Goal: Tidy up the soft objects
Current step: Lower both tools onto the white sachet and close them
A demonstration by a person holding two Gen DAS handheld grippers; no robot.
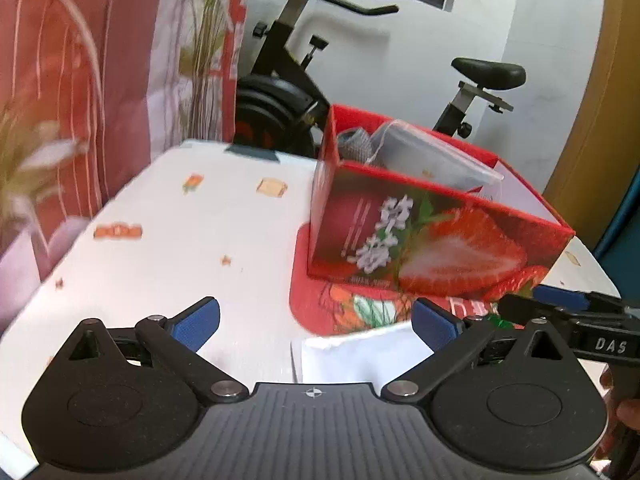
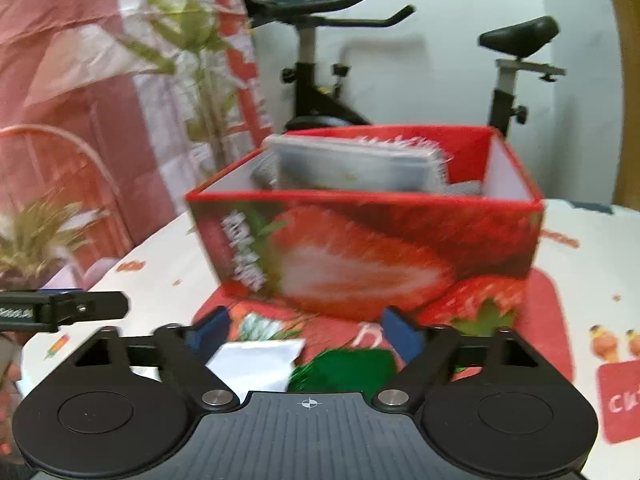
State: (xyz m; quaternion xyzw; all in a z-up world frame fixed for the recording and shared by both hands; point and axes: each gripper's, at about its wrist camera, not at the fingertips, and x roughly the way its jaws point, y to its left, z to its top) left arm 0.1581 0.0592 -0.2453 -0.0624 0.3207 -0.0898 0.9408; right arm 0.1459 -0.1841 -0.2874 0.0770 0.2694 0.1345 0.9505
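A red strawberry-print box (image 1: 432, 236) (image 2: 372, 248) stands on a red mat on the table. Inside it lean a clear plastic packet (image 1: 436, 156) (image 2: 352, 168) and a grey knitted piece (image 1: 354, 144). My left gripper (image 1: 316, 322) is open, low over the table in front of the box, with a white soft packet (image 1: 360, 354) lying just inside its right finger. My right gripper (image 2: 306, 336) is open too. The white packet (image 2: 260, 364) and a green soft thing (image 2: 348, 368) lie between its fingers, and neither pad visibly presses on them. Each gripper shows at the edge of the other's view.
The table carries a white cloth (image 1: 160, 240) with small prints. An exercise bike (image 1: 288, 80) stands behind the table. Plants (image 2: 36, 236) and a red and pink curtain (image 1: 60, 80) are on the left. A hand (image 1: 624, 408) shows at the right edge.
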